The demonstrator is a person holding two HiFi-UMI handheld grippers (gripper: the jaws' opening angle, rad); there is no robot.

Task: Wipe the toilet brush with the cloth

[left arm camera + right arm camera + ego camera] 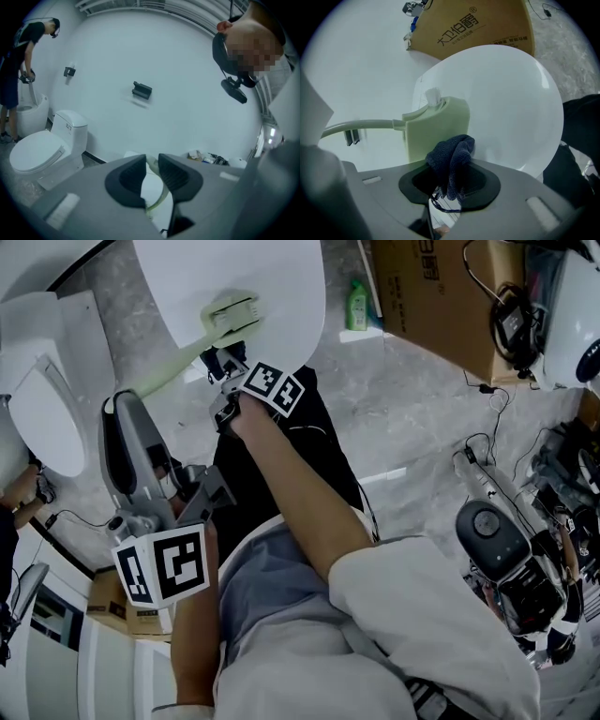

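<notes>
Dark blue knitted cloth (452, 157) is bunched and pinched between the jaws of the right gripper (450, 183), with its free fold sticking out ahead of the tips. Straight beyond that fold, touching it or just short of it, is the flat head of the pale green plastic toilet brush (436, 129), in front of a white rounded surface (511, 93). The brush's handle (361, 125) runs off to the left of the right gripper, toward the left gripper (151, 176), whose jaws are drawn close on the handle's pale green end. The long axis therefore lies crosswise to the right gripper. The wipe probably calls for a push forward onto the head, then strokes leftward along the handle.
</notes>
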